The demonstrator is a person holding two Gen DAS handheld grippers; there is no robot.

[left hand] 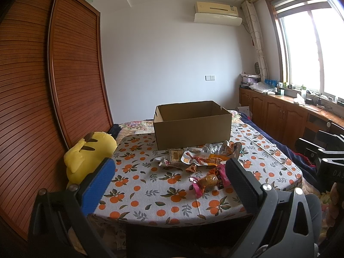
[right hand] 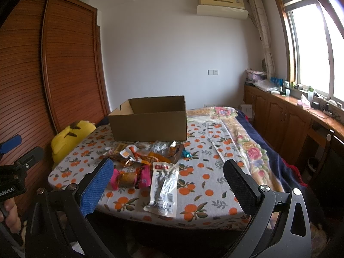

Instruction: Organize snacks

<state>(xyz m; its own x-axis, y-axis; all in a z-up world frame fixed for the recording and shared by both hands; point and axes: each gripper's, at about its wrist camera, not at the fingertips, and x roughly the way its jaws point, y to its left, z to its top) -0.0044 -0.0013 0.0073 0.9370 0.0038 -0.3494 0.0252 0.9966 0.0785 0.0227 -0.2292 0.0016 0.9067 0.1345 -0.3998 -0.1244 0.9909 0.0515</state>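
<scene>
Both claws are up in front of the table, nothing in either. My left gripper (left hand: pixel 169 179) is spread wide — blue pad (left hand: pixel 97 185) at 9 o'clock, black pad (left hand: pixel 243 185) at 3 o'clock, air between them. My right gripper (right hand: pixel 167 183) is just as wide and empty.

The snacks sit on the orange-print tablecloth (left hand: pixel 139 185), in a loose heap just in front of the cardboard box (left hand: pixel 192 124). From the left wrist cam the pink-wrapped snack (left hand: pixel 207 181) lies at about 1 o'clock from the claw's midpoint, closer to the black pad, apart from it as far as I can tell. The rest of the heap (left hand: pixel 200 157) is past it at 12 o'clock, up against the box front.

From the right wrist cam the clear white packet (right hand: pixel 164 190) lies lengthwise right between my fingers, near the table's front edge, below the claw, not touched. The pink-wrapped one (right hand: pixel 131 178) is at 10 o'clock, just beside the blue pad (right hand: pixel 96 188). The box (right hand: pixel 148 119) is at 12 o'clock behind the pile, open top — can't see its floor from here.

Yellow plush (left hand: pixel 86 152) hangs off the table's left edge, by the wood wardrobe (left hand: pixel 32 96).
</scene>
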